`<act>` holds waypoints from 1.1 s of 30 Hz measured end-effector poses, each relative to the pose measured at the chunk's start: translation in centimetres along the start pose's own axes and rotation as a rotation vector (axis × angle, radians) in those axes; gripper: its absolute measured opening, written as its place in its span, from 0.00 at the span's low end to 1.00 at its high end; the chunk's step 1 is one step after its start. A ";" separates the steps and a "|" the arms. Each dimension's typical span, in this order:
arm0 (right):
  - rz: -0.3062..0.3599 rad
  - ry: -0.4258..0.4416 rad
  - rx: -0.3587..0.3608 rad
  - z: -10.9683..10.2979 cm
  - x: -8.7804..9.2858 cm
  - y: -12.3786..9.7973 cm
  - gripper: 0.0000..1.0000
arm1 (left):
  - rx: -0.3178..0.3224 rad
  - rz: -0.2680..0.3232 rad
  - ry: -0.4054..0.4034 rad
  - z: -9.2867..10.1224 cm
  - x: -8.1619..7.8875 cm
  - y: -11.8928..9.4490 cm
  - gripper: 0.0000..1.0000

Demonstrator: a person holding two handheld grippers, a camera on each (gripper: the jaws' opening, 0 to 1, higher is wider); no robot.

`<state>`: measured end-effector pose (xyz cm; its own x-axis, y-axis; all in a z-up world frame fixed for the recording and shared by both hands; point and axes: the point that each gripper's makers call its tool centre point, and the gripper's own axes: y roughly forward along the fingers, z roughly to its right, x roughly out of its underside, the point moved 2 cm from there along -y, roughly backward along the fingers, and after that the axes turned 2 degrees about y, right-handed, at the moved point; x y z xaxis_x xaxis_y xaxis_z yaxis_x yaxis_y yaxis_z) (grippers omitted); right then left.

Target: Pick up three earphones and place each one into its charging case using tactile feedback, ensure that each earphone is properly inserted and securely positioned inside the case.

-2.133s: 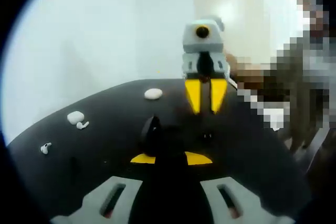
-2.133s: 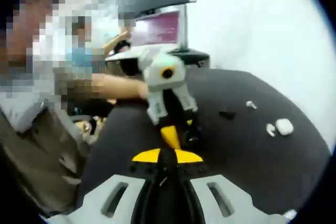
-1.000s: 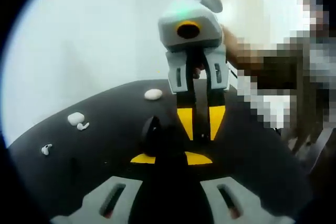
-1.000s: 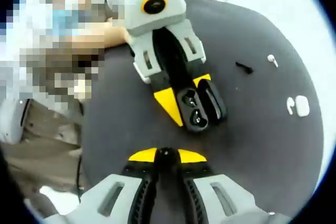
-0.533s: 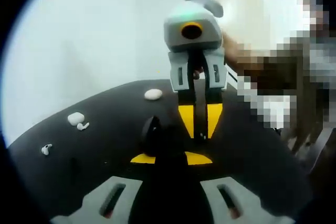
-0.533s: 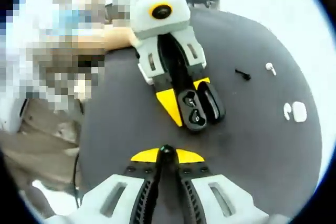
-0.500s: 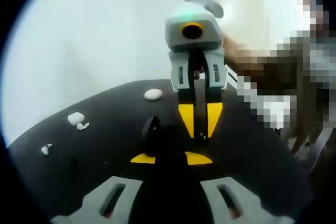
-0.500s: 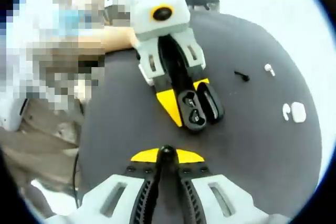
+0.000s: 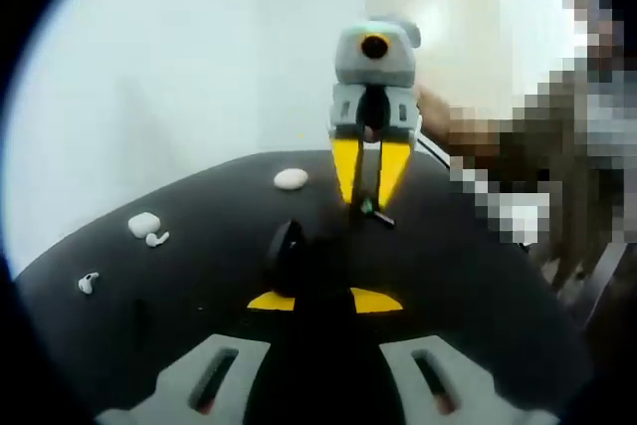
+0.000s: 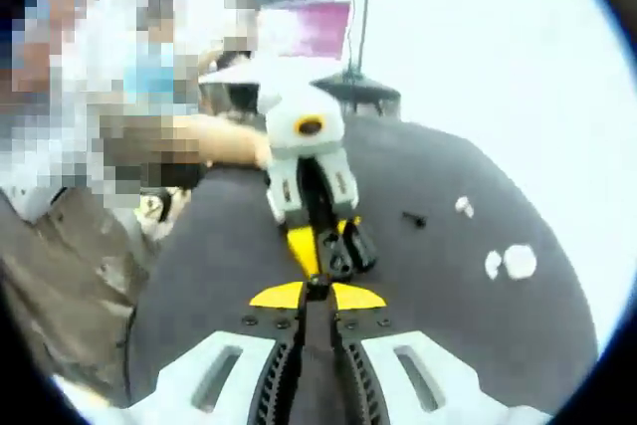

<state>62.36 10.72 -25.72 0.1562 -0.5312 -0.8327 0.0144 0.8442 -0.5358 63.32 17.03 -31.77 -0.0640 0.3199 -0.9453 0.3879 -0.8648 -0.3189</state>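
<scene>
My left gripper (image 9: 322, 301) is shut on an open black charging case (image 9: 299, 251), its lid standing up on the left. In the right gripper view the left gripper (image 10: 323, 246) holds that case (image 10: 353, 246) just beyond my own jaws. My right gripper (image 10: 318, 296) is shut on a small black earphone (image 9: 371, 211), which hangs just above and behind the case. Another black earphone (image 10: 413, 218) lies on the black table (image 9: 478, 286). A white case (image 9: 143, 223) has a white earphone (image 9: 156, 239) beside it. A second white earphone (image 9: 87, 282) lies nearer the rim.
A closed white oval case (image 9: 291, 178) rests at the table's far edge. A person sits at the left of the right gripper view, a hand (image 10: 214, 141) on the left gripper. A monitor (image 10: 318, 32) stands behind the table.
My right gripper has drawn back and up from the open case, with the earphone still in its tips. The left gripper and the case have stayed put.
</scene>
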 end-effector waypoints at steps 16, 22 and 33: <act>0.066 0.044 0.032 1.6 0.2 0.4 0.04 | 0.003 -0.001 -0.004 -0.3 -0.1 0.1 0.15; 0.092 -0.070 0.034 0.7 -1.0 1.3 0.13 | 0.003 -0.001 -0.003 -0.2 -0.1 0.1 0.15; 0.064 -0.158 0.022 -0.4 -1.6 3.2 0.14 | 0.002 0.000 -0.001 -0.1 -0.1 0.1 0.15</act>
<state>61.79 14.24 -26.21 0.3112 -0.4596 -0.8319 0.0210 0.8784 -0.4774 63.50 16.95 -31.68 -0.0651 0.3197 -0.9453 0.3858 -0.8655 -0.3193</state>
